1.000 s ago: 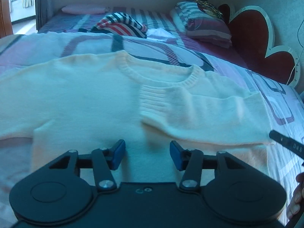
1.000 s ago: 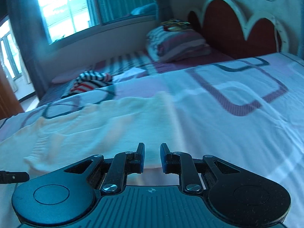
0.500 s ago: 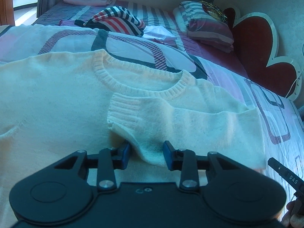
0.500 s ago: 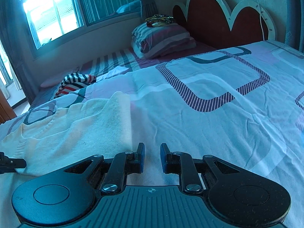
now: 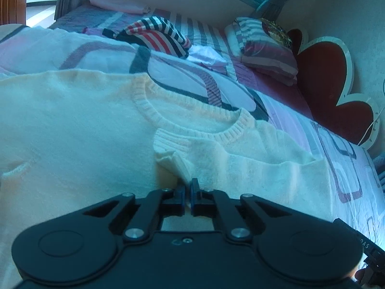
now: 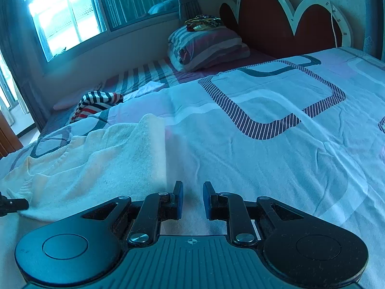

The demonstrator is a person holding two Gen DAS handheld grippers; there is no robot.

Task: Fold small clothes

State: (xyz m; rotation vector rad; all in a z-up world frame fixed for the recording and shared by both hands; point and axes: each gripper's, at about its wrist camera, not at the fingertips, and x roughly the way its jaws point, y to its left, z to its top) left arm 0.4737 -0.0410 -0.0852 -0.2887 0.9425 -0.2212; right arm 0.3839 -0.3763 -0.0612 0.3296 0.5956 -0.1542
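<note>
Cream sweater (image 5: 72, 132); red-white-black striped garment (image 5: 156, 36); dark-red headboard (image 6: 276, 24).

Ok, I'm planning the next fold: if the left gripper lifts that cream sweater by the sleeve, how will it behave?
The sweater will probably drape limply; its knit already sags and wrinkles where the left gripper pinches the folded sleeve. The sleeve likely rises first while the body stays on the bedspread. The fuzzy knit looks grippy, so slipping seems unlikely.
</note>
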